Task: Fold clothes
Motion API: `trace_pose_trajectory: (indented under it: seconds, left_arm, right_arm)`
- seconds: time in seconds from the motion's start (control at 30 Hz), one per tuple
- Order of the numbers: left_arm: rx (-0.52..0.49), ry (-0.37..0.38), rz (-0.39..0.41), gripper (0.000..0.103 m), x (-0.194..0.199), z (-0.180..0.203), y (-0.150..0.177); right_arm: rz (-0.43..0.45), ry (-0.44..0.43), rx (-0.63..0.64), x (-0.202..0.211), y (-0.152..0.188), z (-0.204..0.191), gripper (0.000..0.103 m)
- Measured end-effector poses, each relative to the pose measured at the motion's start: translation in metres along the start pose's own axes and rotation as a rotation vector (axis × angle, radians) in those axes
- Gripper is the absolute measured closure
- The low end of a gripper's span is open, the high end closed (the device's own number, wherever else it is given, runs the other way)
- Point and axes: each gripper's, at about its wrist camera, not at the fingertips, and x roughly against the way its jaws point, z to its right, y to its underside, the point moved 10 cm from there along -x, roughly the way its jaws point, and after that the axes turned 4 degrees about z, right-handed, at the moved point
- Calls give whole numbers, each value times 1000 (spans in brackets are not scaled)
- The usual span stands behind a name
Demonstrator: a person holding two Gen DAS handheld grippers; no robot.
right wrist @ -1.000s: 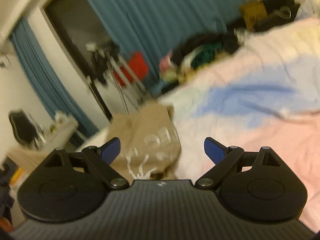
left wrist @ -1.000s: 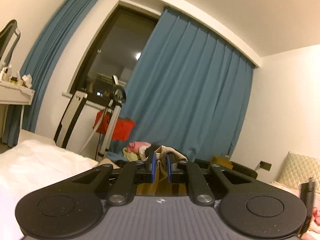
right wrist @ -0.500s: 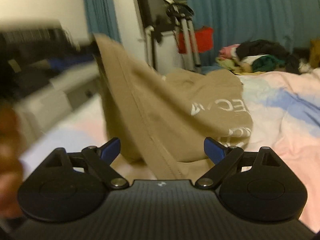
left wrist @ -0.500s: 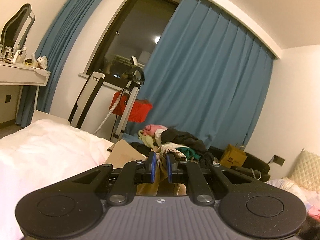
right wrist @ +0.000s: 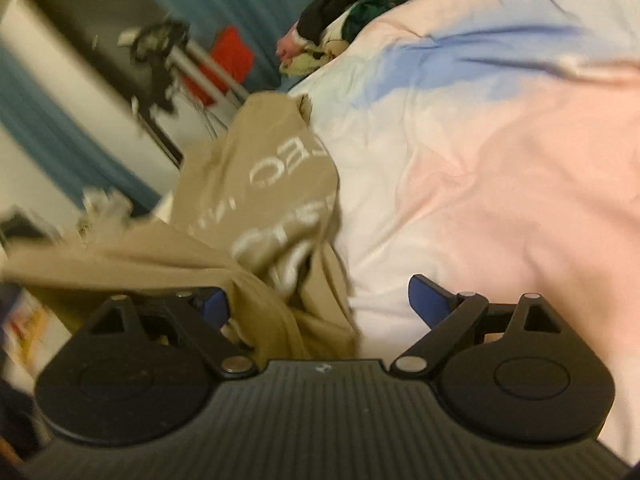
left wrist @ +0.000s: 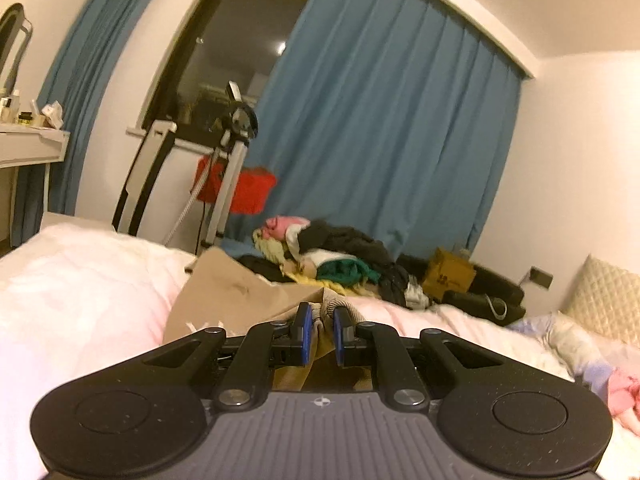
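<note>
- The bed point(right wrist: 500, 168) is lying ahead of and below both pairs of fingers, its pastel cover spreading away to the right of the right gripper point(right wrist: 318, 300).
- The tan garment point(right wrist: 256, 200) is sprawling over the bed's left part, its long axis running away from the right gripper's fingers toward the far edge; a bunched fold is sitting just inside the left finger.
- The left gripper point(left wrist: 319, 334) is pointing nearly level, its fingers clamped on a bunched edge of the tan garment.
- The right gripper is tilting down at the cloth, fingers standing wide apart, gripping nothing; it looks nearer the loose part.
</note>
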Motion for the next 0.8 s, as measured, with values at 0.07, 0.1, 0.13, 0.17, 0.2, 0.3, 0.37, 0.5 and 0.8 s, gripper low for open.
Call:
trace_pose_trajectory:
  seconds: [0.07, 0.1, 0.13, 0.17, 0.2, 0.3, 0.37, 0.5, 0.8]
  left_arm:
    - [45, -13, 49, 91, 6, -8, -13]
    - [67, -15, 77, 91, 10, -12, -21]
    - [92, -14, 99, 91, 14, -17, -30]
    - [114, -20, 110, 91, 18, -23, -36]
    - [131, -29, 113, 91, 20, -28, -41]
    - [145, -59, 77, 91, 20, -43, -44]
    - [141, -85, 13, 91, 12, -54, -38]
    - [157, -154, -126, 90, -6, -80, -18]
    - [132, -242, -327, 62, -19, -109, 25]
  right_arm:
    - [-20, 56, 69, -1, 3, 0, 11]
    - [-35, 87, 91, -4, 1, 4, 11]
    - [-40, 104, 102, -2, 2, 7, 11]
    - [-18, 105, 92, 4, 2, 9, 11]
    - [34, 108, 79, 11, -5, 10, 11]
    - [187, 107, 90, 34, -32, 8, 11]
    - [262, 89, 117, 44, -50, 1, 11]
    - [251, 51, 159, 29, -73, -6, 11]
    - [23, 51, 168, -28, -49, 5, 11]
